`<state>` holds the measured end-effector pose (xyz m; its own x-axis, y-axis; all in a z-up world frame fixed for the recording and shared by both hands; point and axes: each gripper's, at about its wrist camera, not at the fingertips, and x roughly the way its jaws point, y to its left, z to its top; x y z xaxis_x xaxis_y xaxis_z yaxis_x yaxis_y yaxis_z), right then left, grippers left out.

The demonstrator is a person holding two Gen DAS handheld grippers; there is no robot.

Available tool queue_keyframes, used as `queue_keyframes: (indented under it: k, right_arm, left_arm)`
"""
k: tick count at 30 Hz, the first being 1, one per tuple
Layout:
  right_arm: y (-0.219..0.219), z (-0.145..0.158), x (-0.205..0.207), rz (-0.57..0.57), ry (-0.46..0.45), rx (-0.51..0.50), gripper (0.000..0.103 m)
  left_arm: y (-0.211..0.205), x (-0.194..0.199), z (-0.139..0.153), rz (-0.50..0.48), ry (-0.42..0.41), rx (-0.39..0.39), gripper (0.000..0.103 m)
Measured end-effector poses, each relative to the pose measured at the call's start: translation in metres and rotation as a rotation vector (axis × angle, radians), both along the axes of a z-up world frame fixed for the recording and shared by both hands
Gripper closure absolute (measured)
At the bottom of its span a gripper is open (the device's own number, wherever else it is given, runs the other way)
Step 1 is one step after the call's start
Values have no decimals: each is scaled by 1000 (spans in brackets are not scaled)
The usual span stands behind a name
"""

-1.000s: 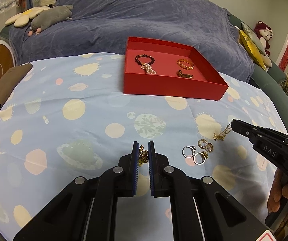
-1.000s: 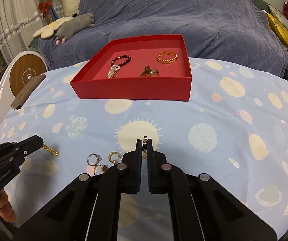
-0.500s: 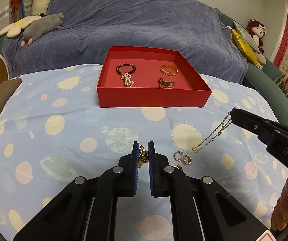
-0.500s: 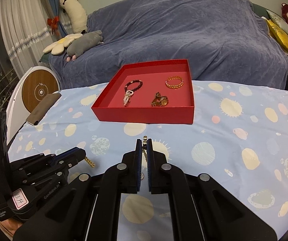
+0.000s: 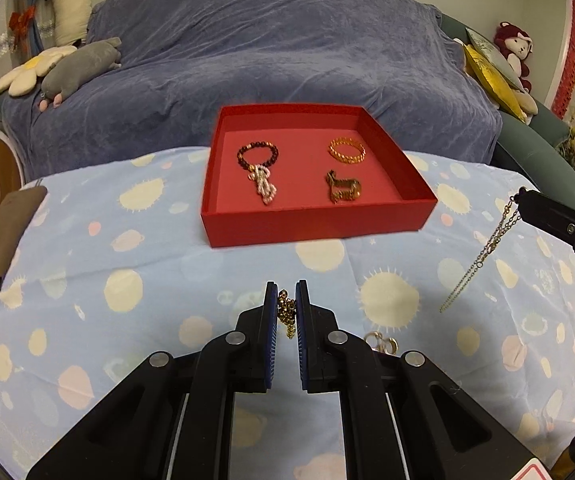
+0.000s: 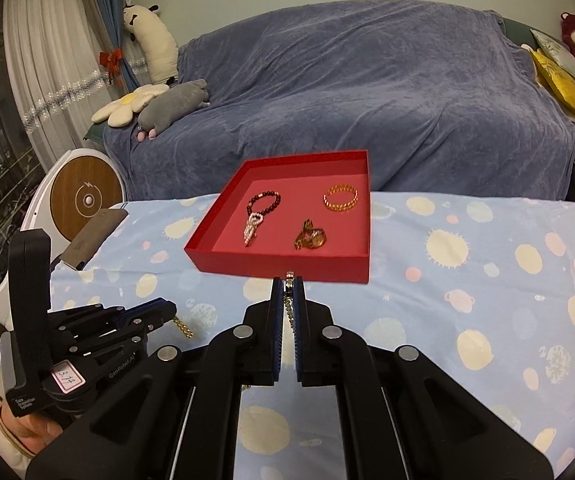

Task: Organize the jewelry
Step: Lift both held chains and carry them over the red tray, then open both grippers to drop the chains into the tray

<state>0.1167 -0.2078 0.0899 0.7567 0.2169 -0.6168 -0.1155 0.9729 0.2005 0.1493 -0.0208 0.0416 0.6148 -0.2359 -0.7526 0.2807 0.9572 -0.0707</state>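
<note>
Gripping one chain each, left tool (image 5: 287, 307) and right tool (image 6: 288, 294); three pieces in tray (image 5: 319, 226).

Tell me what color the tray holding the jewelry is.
The tray is red, inside and out. It shows best in the left wrist view.

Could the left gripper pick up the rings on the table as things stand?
Probably not: the left gripper is shut on a gold chain, so its fingers are occupied. The rings lie just right of it, unobstructed.
</note>
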Motion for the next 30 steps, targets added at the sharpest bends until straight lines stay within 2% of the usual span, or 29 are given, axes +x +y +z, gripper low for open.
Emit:
queue_keyframes:
  k: [7, 10, 17, 24, 26, 27, 28, 29, 30]
  right_arm:
    - [-8, 18, 61, -10, -47, -14, 99]
    - [-12, 17, 91, -26, -48, 13, 99]
    - [-15, -10, 146, -52, 3, 22, 99]
    - [-16, -40, 169, -62, 47, -14, 98]
    - [-17, -41, 169, -77, 45, -19, 94]
    - [-18, -40, 168, -81, 44, -16, 91]
    - [-19, -37, 163, -86, 36, -8, 82]
    - [-19, -34, 158, -93, 26, -3, 69]
    - [-20, -29, 149, -95, 12, 3, 65]
  left_arm:
    - [0, 67, 21, 11, -15, -12, 96]
    - [-6, 99, 26, 10, -6, -37, 96]
    - [-28, 161, 14, -10, 43, -60, 96]
    - [-44, 190, -6, -15, 66, -53, 95]
    - [-44, 191, -9, -15, 60, -64, 91]
    - [-43, 192, -9, -1, 60, -61, 81]
    - [-41, 191, -8, 18, 62, -56, 64]
    - [-37, 188, -5, 38, 57, -62, 58]
    - [-33, 185, -2, 55, 46, -72, 52]
